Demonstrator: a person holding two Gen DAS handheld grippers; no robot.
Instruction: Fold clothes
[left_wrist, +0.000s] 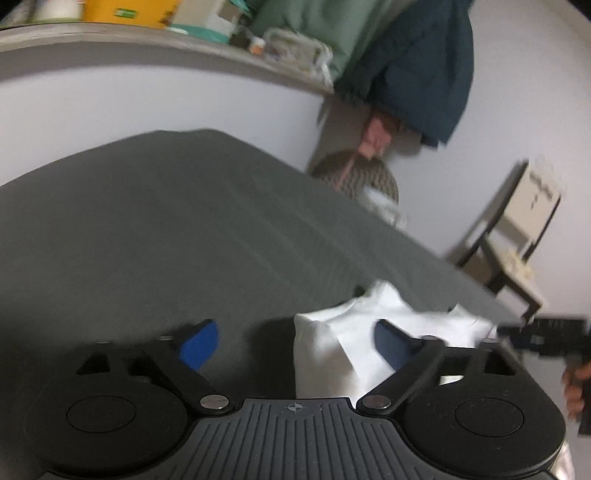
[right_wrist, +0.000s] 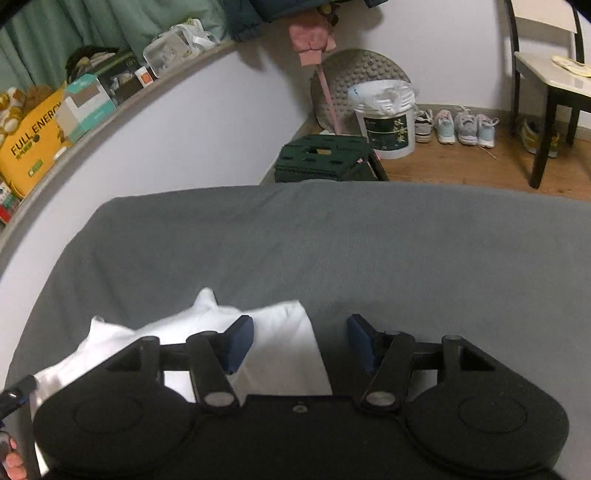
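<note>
Currently between grasps, judging by the layout: white garment (left_wrist: 369, 332) bunched in a crumpled heap on the grey bedsheet (right_wrist: 332, 251), near the sheet's near edge, not yet spread flat and no clean fold visible. Left gripper (left_wrist: 295, 343) hovering over the garment's left side, jaws apart with nothing pinched; right blue pad (left_wrist: 388, 347) over white cloth, left pad over bare sheet beside the garment. Right gripper (right_wrist: 301, 343) over the garment's right edge, jaws likewise released; left pad (right_wrist: 240, 343) above the cloth, right pad above bare sheet just beside the garment. Cannot tell whether any pad actually touches fabric; no cloth seen drawn up between either pair. Left-wrist view motion-blurred, so fine detail of the garment's edges unreadable there. Right gripper also seen at the garment's far right in the left-wrist view, with the person's hand (left_wrist: 576, 384) on its handle. Step in hand, as a judgement: re-gripping to open out or square up the garment. Next move calls for picking two distinct corners or a hem on opposite sides of the garment, lowering both sets of pads onto single-layer edges, clamping, then pulling apart to flatten before folding. Main risk: grabbing several bunched layers at once.
</note>
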